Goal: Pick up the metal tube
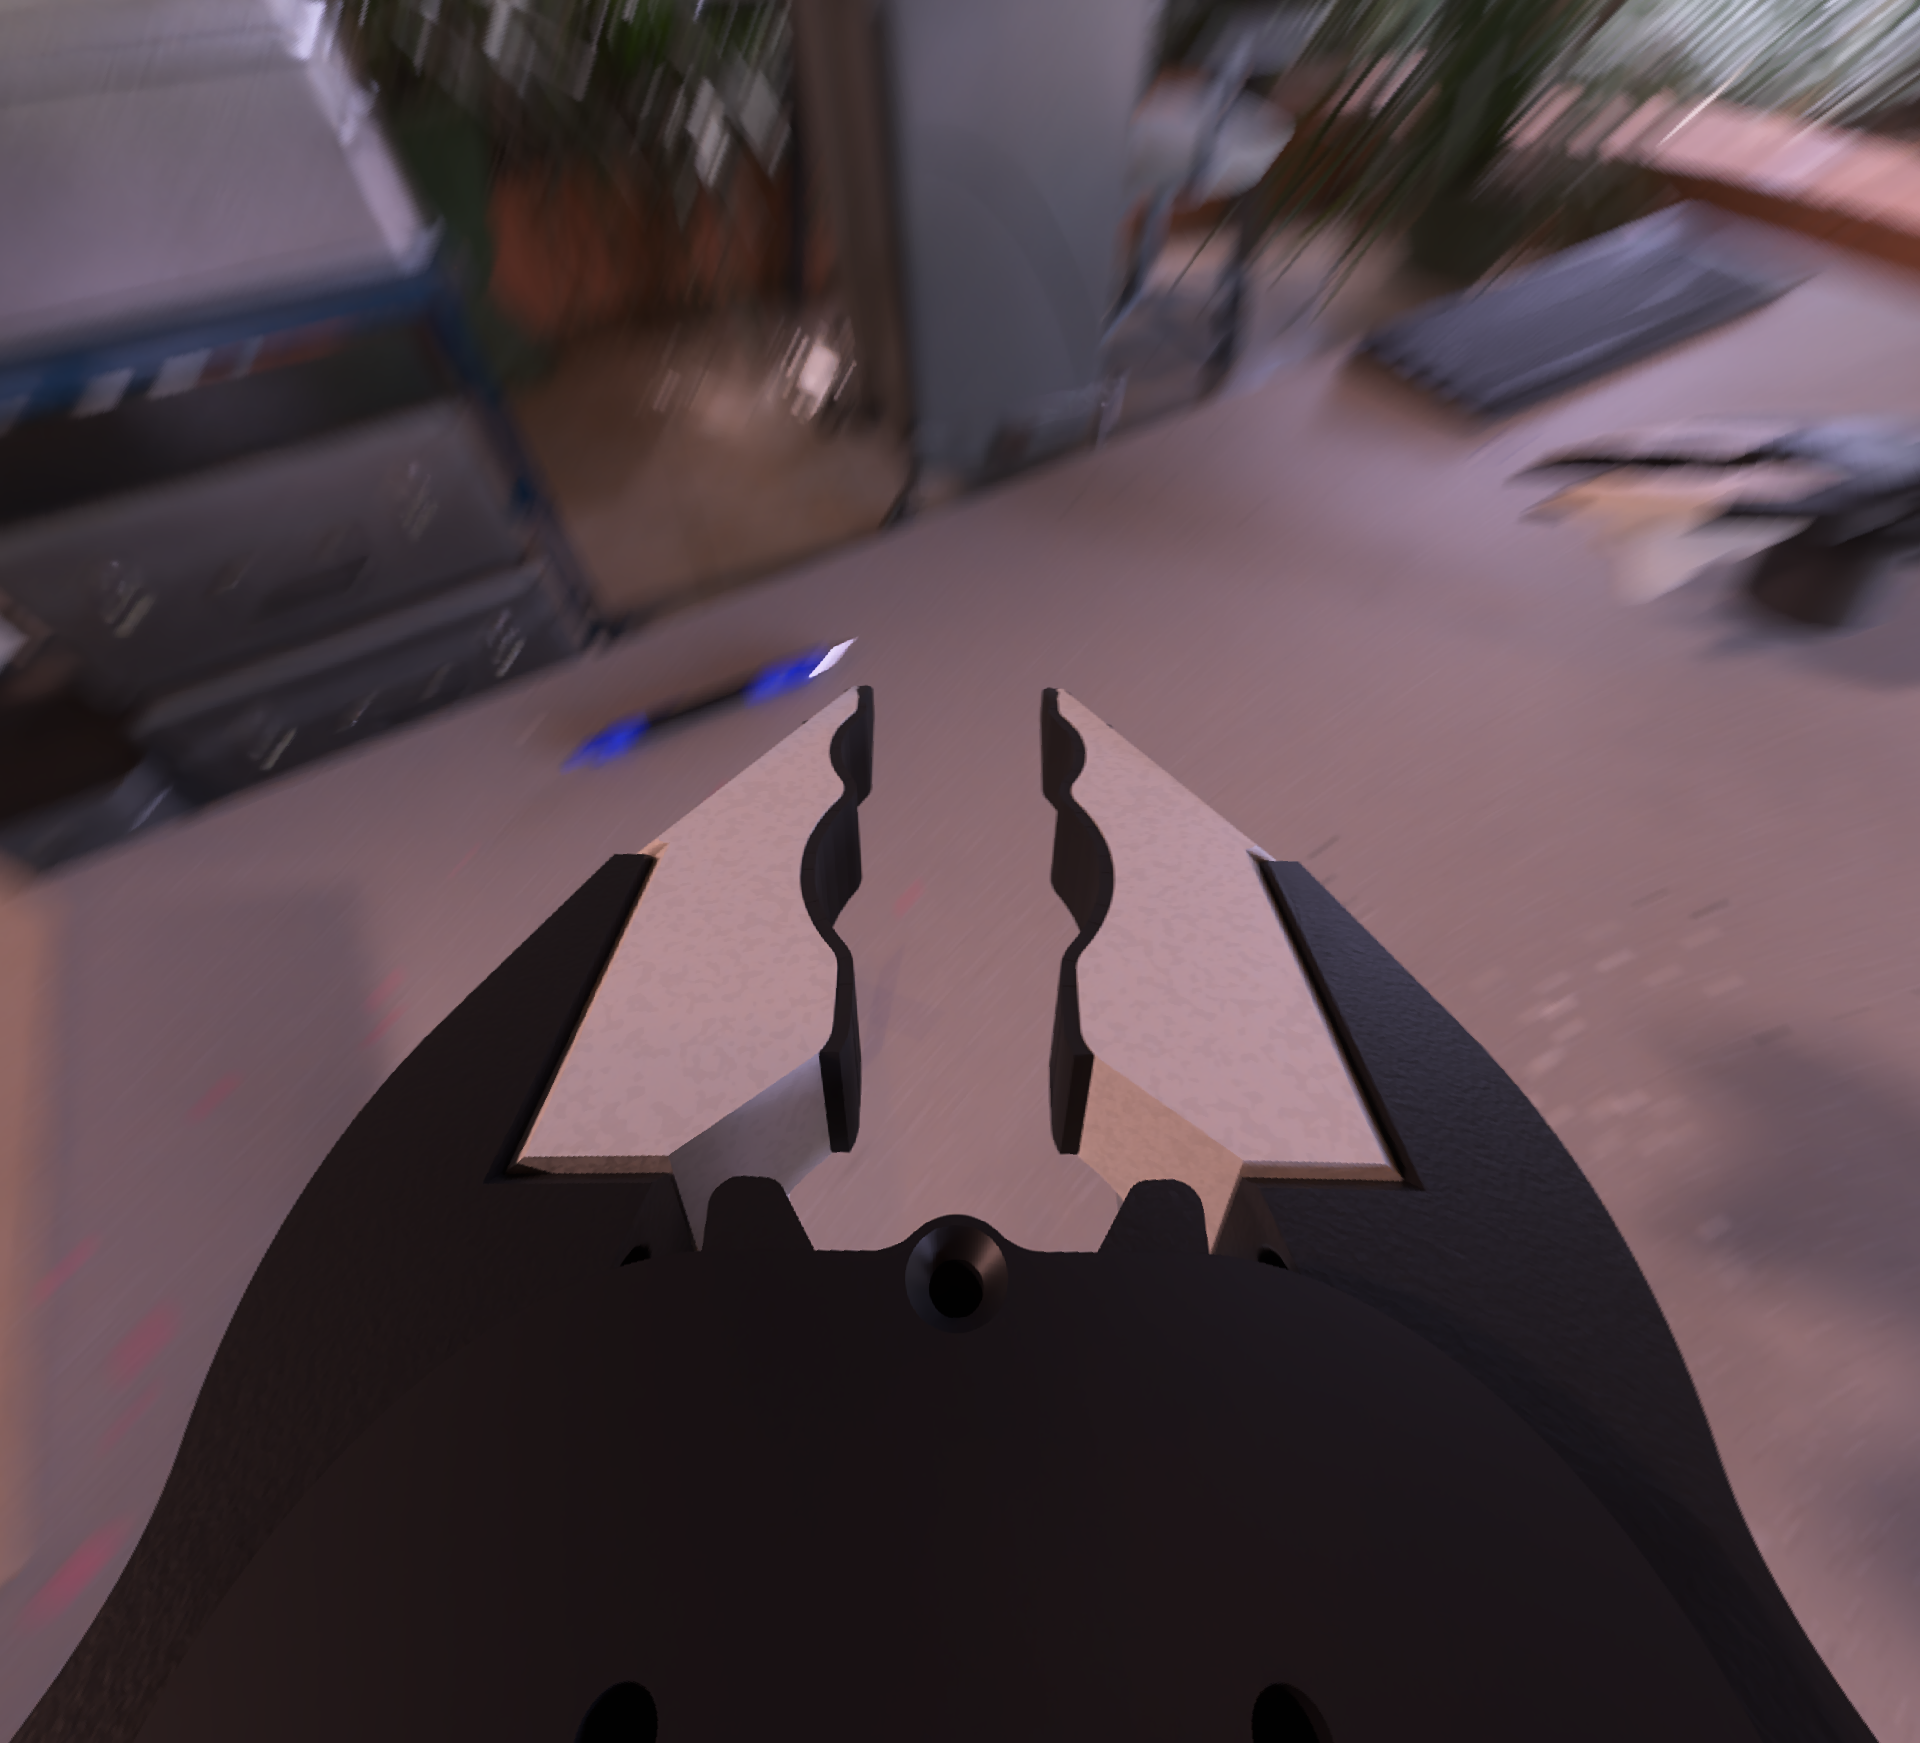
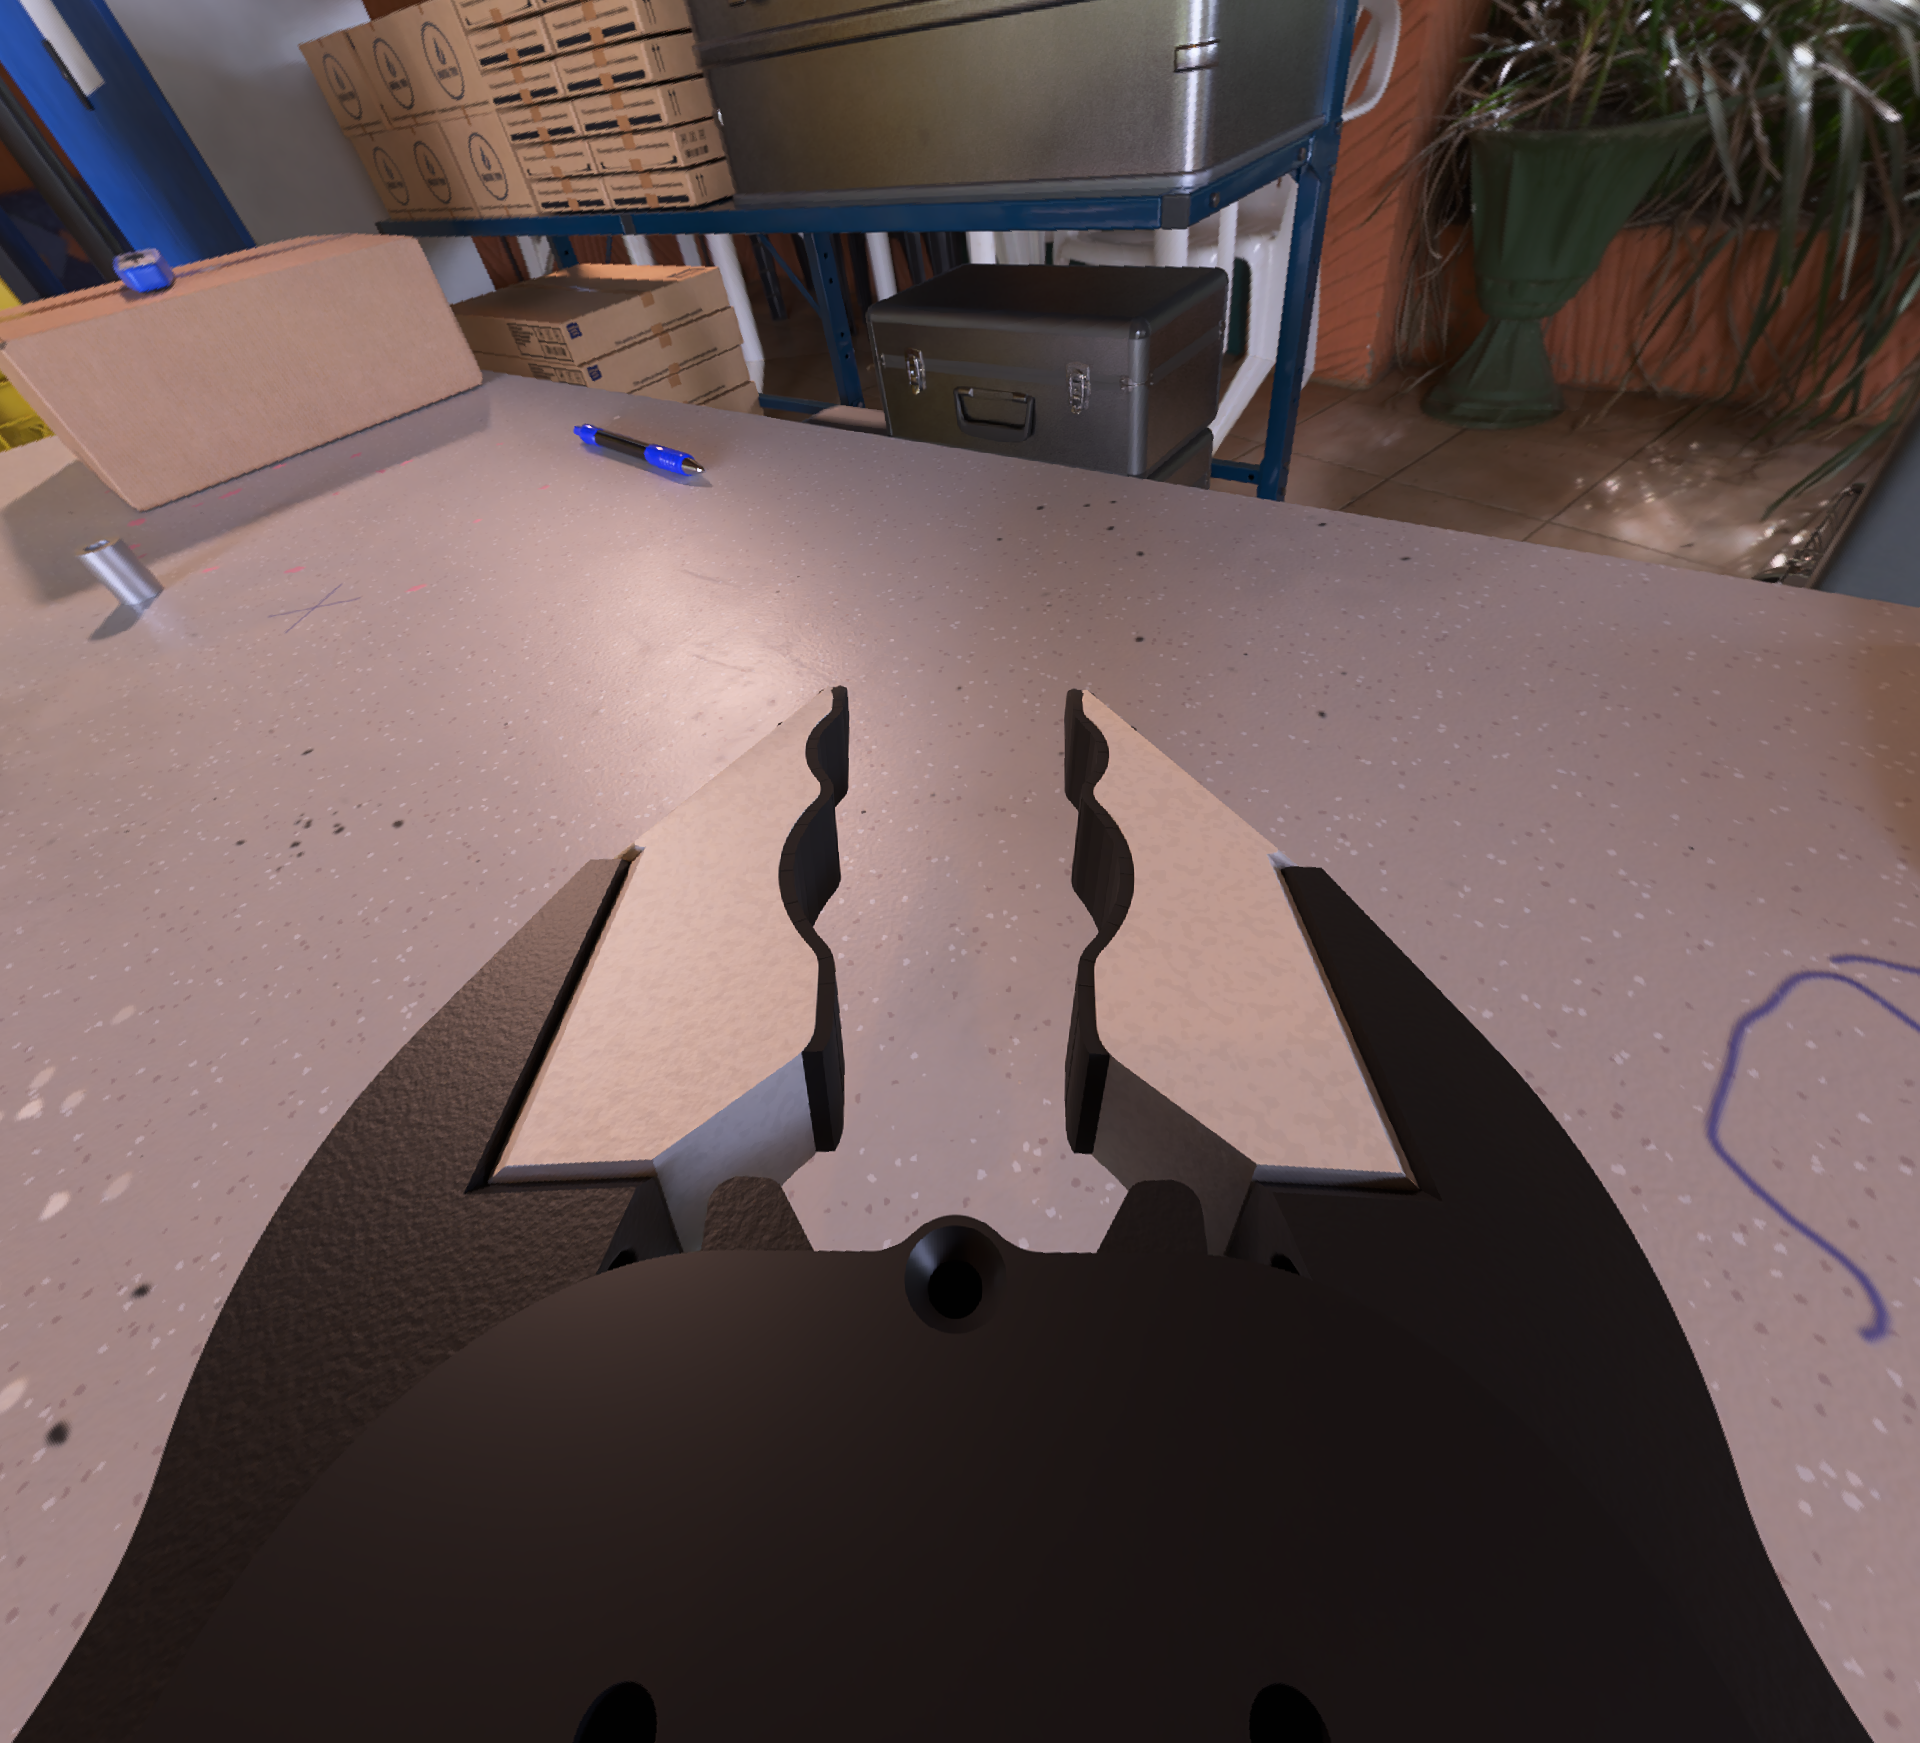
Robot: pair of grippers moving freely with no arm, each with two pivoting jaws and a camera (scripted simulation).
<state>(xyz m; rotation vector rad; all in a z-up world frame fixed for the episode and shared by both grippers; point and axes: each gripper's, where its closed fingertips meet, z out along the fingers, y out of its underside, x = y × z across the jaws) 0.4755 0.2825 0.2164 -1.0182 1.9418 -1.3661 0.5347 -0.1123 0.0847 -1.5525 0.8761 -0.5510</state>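
Note:
The metal tube (image 2: 123,571) is a short silver cylinder standing on the speckled table (image 2: 935,613) at the far left of the right wrist view, next to a cardboard box. My right gripper (image 2: 956,706) is open and empty above the table, well to the right of the tube. My left gripper (image 1: 956,706) is open and empty; its view is heavily blurred and does not show the tube. A blue pen (image 1: 717,706) lies just beyond its left fingertip.
A cardboard box (image 2: 239,363) with a small blue object (image 2: 143,270) on top lies at the table's far left. The blue pen (image 2: 639,452) lies near the far edge. Shelves with boxes and metal cases (image 2: 1018,10) stand behind. A blue scribble (image 2: 1787,1143) marks the table at right.

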